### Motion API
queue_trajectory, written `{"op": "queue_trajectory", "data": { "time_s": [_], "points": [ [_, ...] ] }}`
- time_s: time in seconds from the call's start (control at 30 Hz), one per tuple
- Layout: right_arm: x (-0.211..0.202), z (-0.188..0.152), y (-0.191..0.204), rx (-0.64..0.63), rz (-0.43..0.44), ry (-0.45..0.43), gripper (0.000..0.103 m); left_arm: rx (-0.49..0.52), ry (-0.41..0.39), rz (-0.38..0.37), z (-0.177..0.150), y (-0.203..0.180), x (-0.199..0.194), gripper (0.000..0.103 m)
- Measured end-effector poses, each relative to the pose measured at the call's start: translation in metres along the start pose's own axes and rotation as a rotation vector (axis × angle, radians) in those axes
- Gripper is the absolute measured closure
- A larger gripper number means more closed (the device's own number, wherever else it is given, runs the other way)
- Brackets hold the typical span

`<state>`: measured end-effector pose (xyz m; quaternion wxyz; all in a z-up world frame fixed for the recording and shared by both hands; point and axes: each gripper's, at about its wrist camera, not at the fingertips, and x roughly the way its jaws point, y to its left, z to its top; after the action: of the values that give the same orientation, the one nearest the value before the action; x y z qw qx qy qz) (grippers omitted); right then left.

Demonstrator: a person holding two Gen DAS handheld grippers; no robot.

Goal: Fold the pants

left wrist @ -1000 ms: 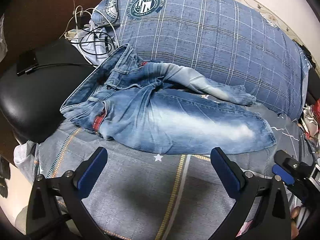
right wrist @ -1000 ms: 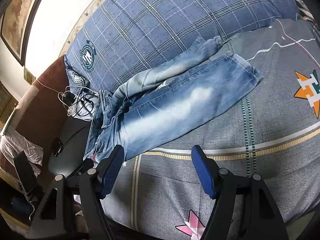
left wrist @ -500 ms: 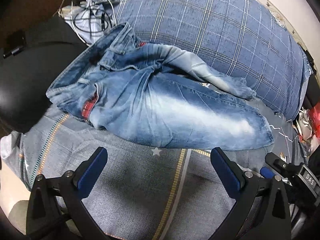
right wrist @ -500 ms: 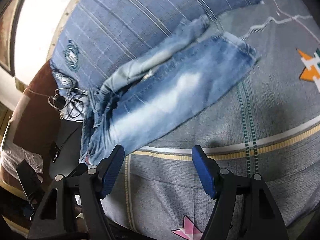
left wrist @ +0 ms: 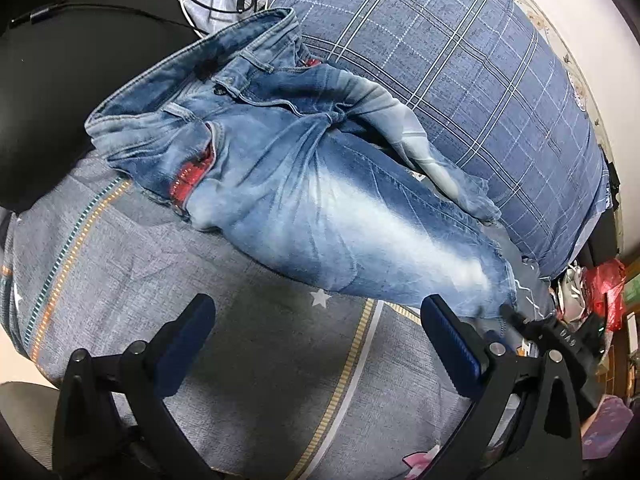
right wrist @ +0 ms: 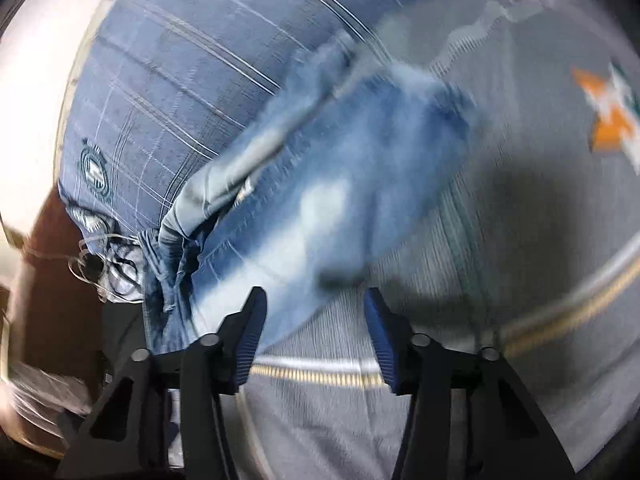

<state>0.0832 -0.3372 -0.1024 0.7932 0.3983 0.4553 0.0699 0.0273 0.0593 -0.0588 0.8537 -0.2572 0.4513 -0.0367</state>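
A grey bedspread (left wrist: 120, 248) carries faded jeans (left wrist: 304, 208) lying unfolded, legs toward three o'clock, against a checked pillow (left wrist: 460, 80). Both claws, left (left wrist: 316, 332) and right (right wrist: 314, 320), hover spread apart, empty. Folding hasn't begun.

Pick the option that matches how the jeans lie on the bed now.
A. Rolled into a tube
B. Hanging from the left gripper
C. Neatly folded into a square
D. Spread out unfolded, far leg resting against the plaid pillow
D: the jeans lie unfolded, far leg against the plaid pillow; both grippers are open and hold nothing.
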Motion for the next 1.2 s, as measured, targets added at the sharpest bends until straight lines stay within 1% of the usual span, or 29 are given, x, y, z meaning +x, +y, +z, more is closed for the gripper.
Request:
{"op": "queue_trajectory", "data": {
  "time_s": [0.07,0.1,0.17,0.23,0.3,0.4,0.47,0.53,0.57,0.6,0.63,0.67,0.7,0.73,0.8,0.87,0.9,0.93,0.97,1.0,1.1,1.17,1.2],
  "points": [
    [0.006,0.002,0.0,-0.01,-0.011,0.024,0.061,0.0,0.014,-0.004,0.001,-0.001,0.003,0.001],
    [0.008,0.004,0.0,-0.012,-0.024,0.02,0.064,0.003,0.02,-0.003,0.001,-0.002,0.004,0.001],
    [0.014,0.009,-0.002,0.009,-0.04,0.019,0.065,0.007,0.026,-0.002,0.001,-0.002,0.005,0.001],
    [0.023,0.016,-0.006,0.043,-0.044,0.038,0.076,0.004,0.025,0.005,0.001,-0.001,0.005,0.001],
    [0.03,0.026,-0.006,0.059,-0.049,0.046,0.081,-0.005,0.032,0.011,0.002,0.002,0.008,0.001],
    [0.032,0.037,-0.002,0.051,-0.062,0.026,0.08,-0.023,0.068,0.015,0.009,0.003,0.019,0.001],
    [0.033,0.042,-0.004,0.068,-0.054,0.018,0.081,-0.047,0.101,-0.002,0.016,0.001,0.028,0.001],
    [0.033,0.045,-0.008,0.083,-0.041,0.025,0.087,-0.073,0.124,-0.029,0.023,-0.001,0.037,0.001],
    [0.032,0.046,-0.011,0.093,-0.034,0.023,0.088,-0.094,0.144,-0.037,0.028,-0.001,0.044,0.001],
    [0.03,0.048,-0.014,0.104,-0.033,0.017,0.088,-0.117,0.163,-0.033,0.031,0.0,0.051,0.003],
    [0.028,0.049,-0.017,0.118,-0.033,0.011,0.088,-0.141,0.18,-0.037,0.034,0.003,0.057,0.007],
    [0.025,0.051,-0.022,0.139,-0.028,0.004,0.088,-0.159,0.194,-0.045,0.034,0.004,0.061,0.009],
    [0.024,0.053,-0.027,0.163,-0.02,-0.006,0.088,-0.181,0.208,-0.052,0.035,0.008,0.066,0.011],
    [0.024,0.054,-0.03,0.175,-0.017,-0.007,0.088,-0.193,0.211,-0.049,0.035,0.009,0.068,0.017],
    [0.026,0.058,-0.031,0.184,-0.008,-0.003,0.088,-0.222,0.195,-0.032,0.039,0.013,0.07,0.021],
    [0.027,0.06,-0.024,0.143,-0.042,-0.013,0.088,-0.24,0.156,-0.017,0.045,0.014,0.068,0.036],
    [0.028,0.06,-0.02,0.129,-0.057,-0.017,0.09,-0.248,0.144,-0.004,0.048,0.016,0.069,0.048],
    [0.027,0.06,-0.017,0.113,-0.068,-0.022,0.095,-0.262,0.133,0.015,0.049,0.019,0.07,0.063],
    [0.026,0.06,-0.014,0.095,-0.076,-0.028,0.096,-0.27,0.122,0.03,0.049,0.021,0.069,0.071],
    [0.023,0.06,-0.014,0.085,-0.08,-0.038,0.098,-0.277,0.109,0.04,0.048,0.024,0.067,0.082],
    [0.009,0.062,-0.009,0.054,-0.077,-0.085,0.102,-0.297,0.078,-0.001,0.045,0.03,0.055,0.095],
    [-0.009,0.059,-0.005,0.028,-0.066,-0.131,0.103,-0.294,0.052,-0.044,0.046,0.031,0.042,0.095],
    [-0.016,0.057,-0.006,0.013,-0.059,-0.134,0.102,-0.288,0.041,-0.056,0.045,0.031,0.035,0.095]
  ]
}}
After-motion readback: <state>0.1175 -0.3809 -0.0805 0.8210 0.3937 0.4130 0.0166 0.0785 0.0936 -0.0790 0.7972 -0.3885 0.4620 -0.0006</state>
